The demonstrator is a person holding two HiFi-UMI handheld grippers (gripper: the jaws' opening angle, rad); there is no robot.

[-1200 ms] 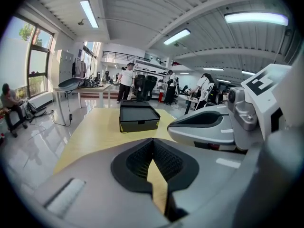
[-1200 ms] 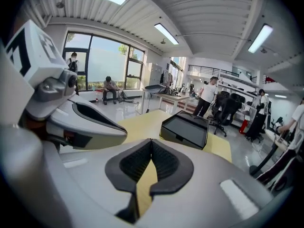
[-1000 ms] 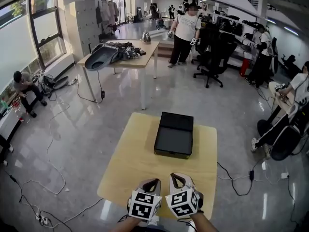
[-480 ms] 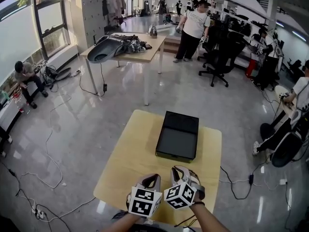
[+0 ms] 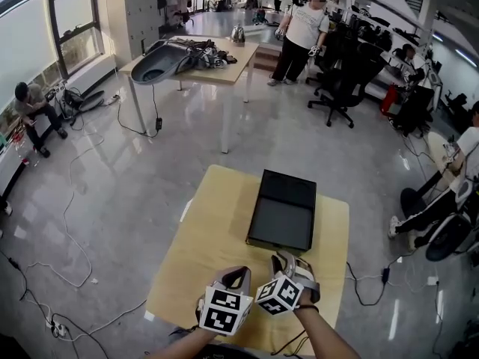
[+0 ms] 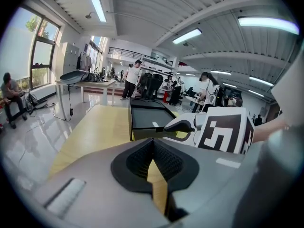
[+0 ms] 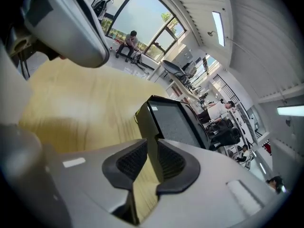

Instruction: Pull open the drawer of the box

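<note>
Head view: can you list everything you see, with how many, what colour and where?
Box: one, black, on the table's far right part.
Table: one, light wood, just below the camera.
Far table: one, light wood, further up the room, with dark gear on it.
Office chair: one, black, upper right.
Standing person: one, white top, at the back.
Seated person: one, dark clothes, left, by the window.
Cables: several, dark, on the shiny floor at left.
Left claw: one, grey with a black-and-white cube, at the table's near edge, shut, empty.
Right claw: one, same colours, beside it; has just been opening, nothing between.
</note>
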